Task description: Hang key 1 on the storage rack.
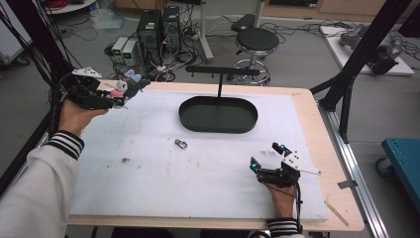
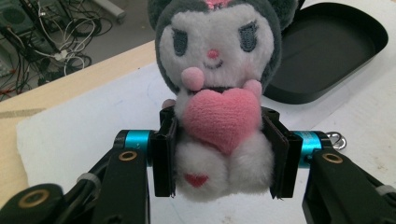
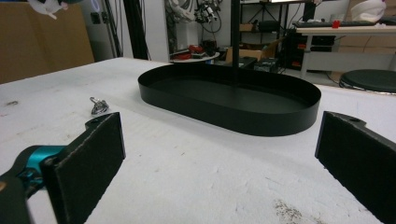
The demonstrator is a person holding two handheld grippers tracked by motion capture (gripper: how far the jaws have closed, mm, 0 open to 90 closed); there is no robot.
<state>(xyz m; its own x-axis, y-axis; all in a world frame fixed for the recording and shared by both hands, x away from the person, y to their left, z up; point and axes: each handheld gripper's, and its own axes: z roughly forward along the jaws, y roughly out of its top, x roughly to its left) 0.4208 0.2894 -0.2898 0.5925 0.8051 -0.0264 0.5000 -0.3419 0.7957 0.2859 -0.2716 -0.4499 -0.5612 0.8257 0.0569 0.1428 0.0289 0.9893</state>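
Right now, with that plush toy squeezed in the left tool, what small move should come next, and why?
Probably carry the plush toy rightward toward the black oval tray: the left tool grips it at the table's far-left corner, while the right tool waits open.

The high view looks down from above; both gripper views sit low and close, sharing the black tray (image 1: 218, 115) (image 2: 327, 51) (image 3: 229, 100).

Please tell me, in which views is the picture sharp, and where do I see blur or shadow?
Left gripper view: the grey and white plush doll with a pink heart is sharp; the cables behind it are soft. Right gripper view: the near black jaws look blurred, the black oval metal tray is clearer. High view: even light, faint shadows, the small metal clasp tiny.
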